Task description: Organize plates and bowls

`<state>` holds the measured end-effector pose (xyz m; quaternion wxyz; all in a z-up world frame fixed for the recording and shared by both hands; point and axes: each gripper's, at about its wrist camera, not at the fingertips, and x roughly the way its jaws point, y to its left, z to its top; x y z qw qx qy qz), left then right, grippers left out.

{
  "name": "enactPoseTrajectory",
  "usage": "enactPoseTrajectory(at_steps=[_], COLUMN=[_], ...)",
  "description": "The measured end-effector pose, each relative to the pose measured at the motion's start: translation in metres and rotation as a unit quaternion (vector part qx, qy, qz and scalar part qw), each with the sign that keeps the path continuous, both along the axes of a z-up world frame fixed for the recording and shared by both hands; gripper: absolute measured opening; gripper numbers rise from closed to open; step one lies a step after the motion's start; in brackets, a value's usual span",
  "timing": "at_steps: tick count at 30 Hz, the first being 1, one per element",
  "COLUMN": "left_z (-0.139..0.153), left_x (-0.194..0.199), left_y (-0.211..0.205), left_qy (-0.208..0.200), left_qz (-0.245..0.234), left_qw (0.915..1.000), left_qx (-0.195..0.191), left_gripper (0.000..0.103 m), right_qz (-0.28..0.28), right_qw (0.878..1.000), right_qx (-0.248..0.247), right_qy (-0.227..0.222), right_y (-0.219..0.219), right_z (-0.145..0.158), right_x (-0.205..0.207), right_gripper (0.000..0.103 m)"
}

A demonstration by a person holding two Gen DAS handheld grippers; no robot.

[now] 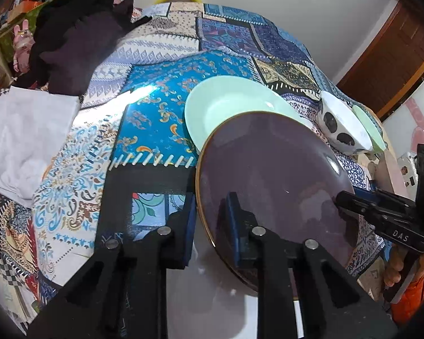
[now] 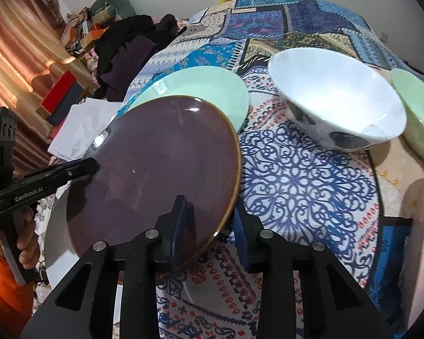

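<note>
Both grippers have hold of the same thing: a round, glossy dark purple plate with a thin gold rim point(image 1: 274, 180), lifted off the patchwork-patterned tablecloth point(image 1: 161, 113) and tilted. The left gripper point(image 1: 212, 226) straddles the plate's left edge, one blue-padded finger under the rim and the other on the upper face, so the rim runs between the jaws and is pinched there. The right gripper point(image 2: 209, 226) does the same on the opposite edge: one pad lies on the purple face, the other sits just outside and under the gold rim, jaws closed in on the plate's edge. From each wrist view the other gripper reaches in from the side with its tips at the plate's far edge.

Behind the purple plate, partly covered by it, a pale mint-green round plate point(image 2: 200, 90) rests on the cloth. To its right a white bowl with dark blue blotches on its outside point(image 2: 336, 104) stands tilted toward the camera, and touching or just beside it at the table's edge is a pale green bowl point(image 2: 418, 113); I can't tell whether the two are in contact. Below the held plate a white round plate point(image 2: 56, 240) shows on the near left.

Further left on the table lie a folded white cloth point(image 1: 22, 132) and a heap of dark clothing point(image 1: 82, 45).
</note>
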<state>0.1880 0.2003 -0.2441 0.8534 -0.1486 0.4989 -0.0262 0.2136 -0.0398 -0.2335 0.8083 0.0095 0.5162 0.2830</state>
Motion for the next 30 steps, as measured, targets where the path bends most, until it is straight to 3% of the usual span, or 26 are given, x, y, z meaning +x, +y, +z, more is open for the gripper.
enactPoseTrajectory(at_steps=[14,30], left_z=[0.003,0.028], left_x=[0.003,-0.029], left_y=[-0.007,-0.022], left_qy=[-0.001,-0.021], left_qz=[-0.022,-0.012], left_qw=[0.9993,0.9995], left_qx=[0.029,0.02], left_gripper=[0.022,0.022], right_qz=[0.006,0.004], right_qw=[1.0,0.998], right_qx=[-0.011,0.007], right_qy=[-0.025,-0.055], right_y=[-0.003,-0.022], right_z=[0.006,0.036], right_x=[-0.007,-0.031], right_gripper=[0.028,0.027])
